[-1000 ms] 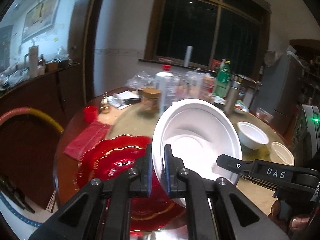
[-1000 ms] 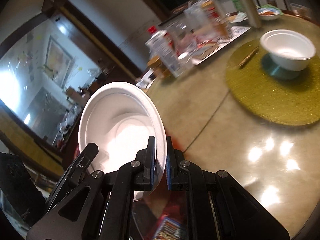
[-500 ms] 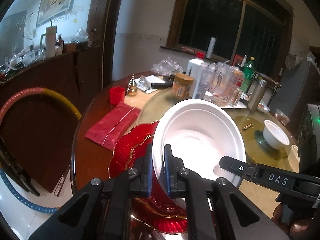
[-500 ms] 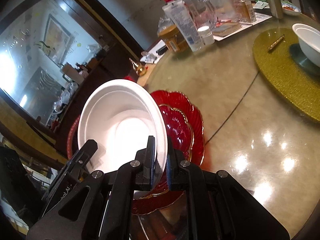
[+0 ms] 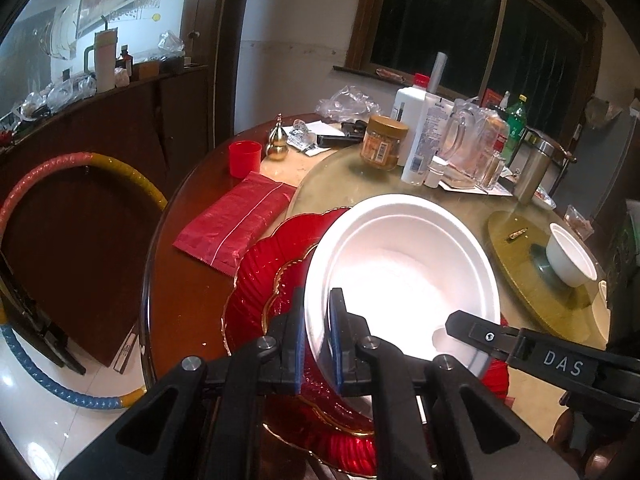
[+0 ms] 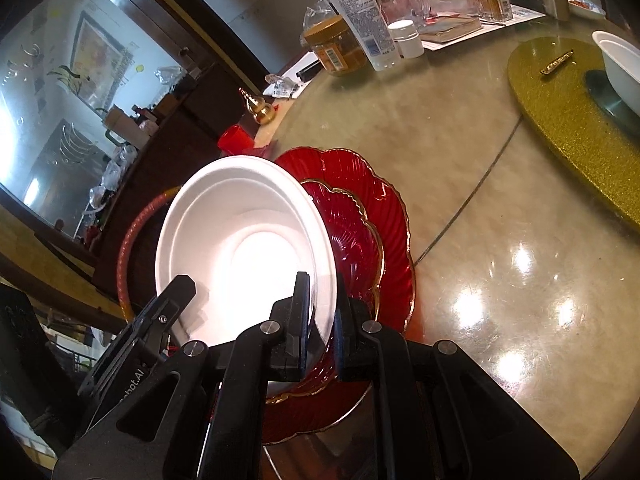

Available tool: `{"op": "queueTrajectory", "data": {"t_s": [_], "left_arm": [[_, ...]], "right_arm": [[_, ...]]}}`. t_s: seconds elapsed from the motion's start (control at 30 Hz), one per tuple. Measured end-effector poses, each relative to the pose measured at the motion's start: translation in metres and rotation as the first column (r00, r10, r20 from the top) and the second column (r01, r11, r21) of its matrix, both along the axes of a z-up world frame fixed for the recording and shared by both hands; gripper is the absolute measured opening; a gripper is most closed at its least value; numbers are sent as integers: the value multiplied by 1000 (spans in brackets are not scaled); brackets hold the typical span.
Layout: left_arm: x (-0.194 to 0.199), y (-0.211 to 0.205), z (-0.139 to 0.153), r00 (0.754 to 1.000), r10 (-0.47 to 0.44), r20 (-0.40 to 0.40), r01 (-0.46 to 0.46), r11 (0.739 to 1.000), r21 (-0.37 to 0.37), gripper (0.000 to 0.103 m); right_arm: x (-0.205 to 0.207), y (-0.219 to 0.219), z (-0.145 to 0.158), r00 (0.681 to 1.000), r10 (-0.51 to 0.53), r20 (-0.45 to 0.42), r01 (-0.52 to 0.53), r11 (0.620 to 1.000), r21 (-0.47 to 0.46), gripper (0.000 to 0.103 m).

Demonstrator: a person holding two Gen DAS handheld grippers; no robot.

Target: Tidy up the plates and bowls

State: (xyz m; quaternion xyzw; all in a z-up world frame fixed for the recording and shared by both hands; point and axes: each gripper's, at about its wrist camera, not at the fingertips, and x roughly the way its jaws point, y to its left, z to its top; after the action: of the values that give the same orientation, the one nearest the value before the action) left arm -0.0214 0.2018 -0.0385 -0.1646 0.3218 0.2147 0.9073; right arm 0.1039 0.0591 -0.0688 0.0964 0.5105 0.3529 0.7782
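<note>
The counter (image 6: 500, 208) spreads ahead of both grippers. Under them lie stacked red plates (image 5: 264, 276), a smaller one on a larger. Above these a white bowl (image 5: 404, 264) is held tilted: the left gripper (image 5: 318, 344) pinches its rim on one side, the right gripper (image 6: 322, 340) pinches the opposite rim. Well ahead of the right gripper, a small white bowl (image 5: 570, 258) stands on a gold mat (image 6: 568, 120).

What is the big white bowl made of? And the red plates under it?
The big white bowl looks like foam or moulded paper: matte, thick soft rim, no shine. The red scalloped plates look like glass or clear plastic: see-through, glossy, ribbed, with gold edges. Which one, I cannot tell.
</note>
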Motion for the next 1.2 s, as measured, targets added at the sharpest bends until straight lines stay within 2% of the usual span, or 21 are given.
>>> {"op": "queueTrajectory", "data": {"t_s": [0.83, 0.87, 0.9, 0.97, 1.0, 1.03, 1.1, 1.2], "left_arm": [[-4, 4, 2, 1000, 13, 7, -13, 1000, -14, 11], [-5, 5, 3, 1000, 14, 15, -14, 1000, -14, 11], [-5, 5, 4, 1000, 15, 20, -14, 1000, -15, 12], [-7, 6, 6, 999, 19, 29, -19, 1000, -12, 20], [-8, 7, 7, 999, 22, 35, -22, 1000, -15, 36], [-9, 8, 7, 999, 25, 44, -25, 999, -22, 59], [-13, 11, 11, 996, 39, 78, -36, 999, -37, 78], [-22, 12, 20, 989, 73, 132, -70, 997, -27, 79]], "right_arm": [[-8, 8, 9, 998, 6, 64, -2, 998, -61, 14], [-8, 8, 9, 998, 6, 66, -1, 998, -62, 16], [-8, 7, 9, 998, 3, 66, 1, 998, -60, 28], [-8, 5, 11, 998, -4, 68, 7, 999, -41, 44], [-8, 4, 12, 997, -5, 71, 7, 999, -33, 46], [-9, 4, 14, 997, -6, 75, 8, 1000, -30, 46], [-9, 3, 18, 996, -7, 90, 10, 1000, -28, 49], [-11, -4, 25, 993, -26, 118, 27, 1000, -2, 61]]}}
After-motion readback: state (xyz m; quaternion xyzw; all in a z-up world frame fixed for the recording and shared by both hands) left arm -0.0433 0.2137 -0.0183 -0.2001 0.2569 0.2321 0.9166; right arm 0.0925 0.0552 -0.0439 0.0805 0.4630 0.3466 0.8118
